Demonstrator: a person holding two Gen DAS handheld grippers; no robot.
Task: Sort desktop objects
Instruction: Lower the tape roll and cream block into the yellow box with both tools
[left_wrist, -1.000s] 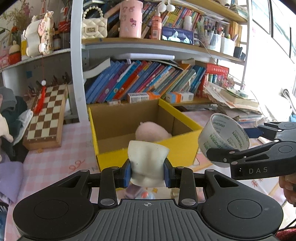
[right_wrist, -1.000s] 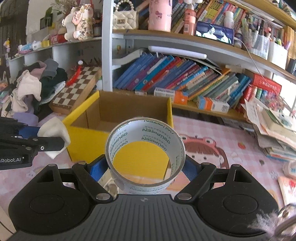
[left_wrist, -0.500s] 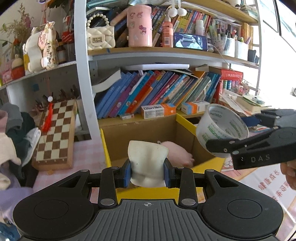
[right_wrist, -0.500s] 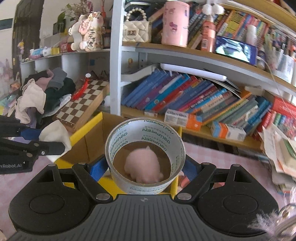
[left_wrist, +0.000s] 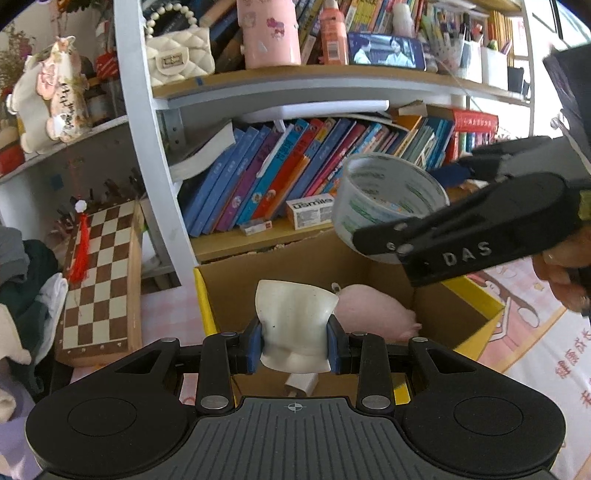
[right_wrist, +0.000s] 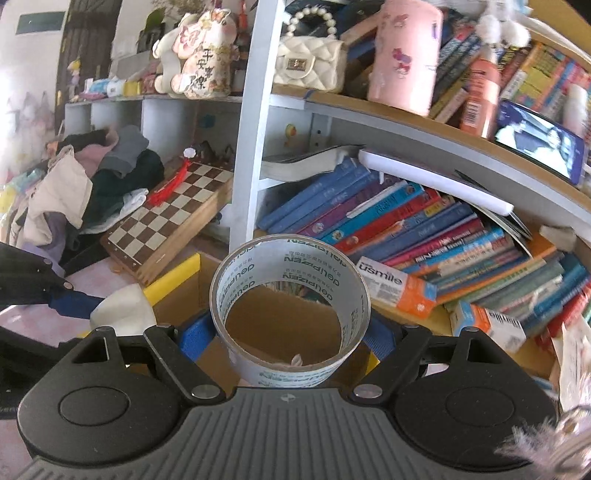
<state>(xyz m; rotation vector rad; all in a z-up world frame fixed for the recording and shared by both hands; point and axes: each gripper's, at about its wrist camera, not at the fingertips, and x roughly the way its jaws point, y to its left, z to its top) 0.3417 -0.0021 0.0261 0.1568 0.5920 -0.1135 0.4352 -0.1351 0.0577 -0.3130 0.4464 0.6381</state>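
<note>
Left wrist view: left claw (left_wrist: 294, 345) pinches a crumpled white soft object (left_wrist: 293, 325); right claw (right_wrist: 286, 334) clamps a clear tape roll (right_wrist: 288, 310) over the yellow-rimmed cardboard box (left_wrist: 476, 314).

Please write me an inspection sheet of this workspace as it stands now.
Surface: pink patterned tabletop.
Job's things: yellow cardboard box holds a pink plush; white charger below the left gripper.
Clutter: chessboard, clothes pile.
Grippers: left gripper shut on a white soft item; right gripper shut on a tape roll.
Cables: nothing seen.
Surroundings: bookshelf, phone playing.
</note>
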